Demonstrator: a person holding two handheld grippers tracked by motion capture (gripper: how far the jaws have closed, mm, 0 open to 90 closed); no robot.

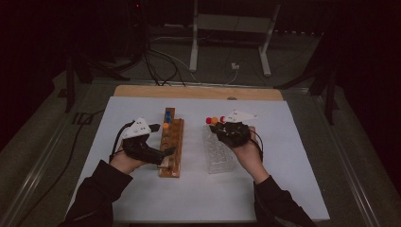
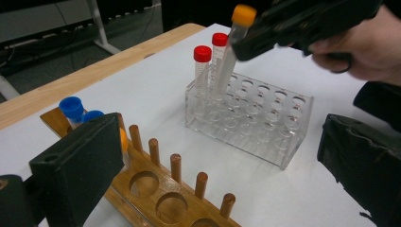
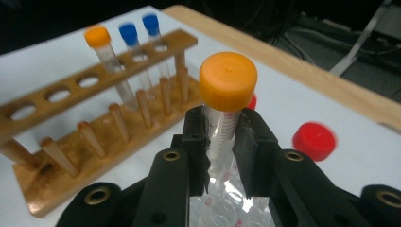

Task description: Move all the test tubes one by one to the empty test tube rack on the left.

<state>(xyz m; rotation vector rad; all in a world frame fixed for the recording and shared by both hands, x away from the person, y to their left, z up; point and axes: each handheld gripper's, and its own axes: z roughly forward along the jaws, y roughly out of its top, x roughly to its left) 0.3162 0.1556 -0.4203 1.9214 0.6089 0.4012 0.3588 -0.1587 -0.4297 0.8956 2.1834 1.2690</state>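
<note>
My right gripper (image 3: 222, 124) is shut on a clear tube with an orange cap (image 3: 227, 81), gripping it just under the cap. In the left gripper view this orange-capped tube (image 2: 230, 56) leans, with its lower end at the far corner of the clear plastic rack (image 2: 265, 137). Beside it two red-capped tubes (image 2: 202, 71) stand in that rack. My left gripper (image 2: 222, 165) is open, its jaws wide apart over the near end of the wooden rack (image 2: 161, 198). In the high view the left gripper (image 1: 163, 152) is at the wooden rack (image 1: 171, 156) and the right gripper (image 1: 221, 126) is above the clear rack (image 1: 218, 158).
The wooden rack (image 3: 71, 142) holds one orange-capped tube (image 3: 101, 47) and two blue-capped tubes (image 3: 130, 38) at its far end; several nearer holes stand vacant. Both racks rest on a white sheet (image 1: 283, 156) over a wooden table whose far edge (image 1: 198, 92) shows.
</note>
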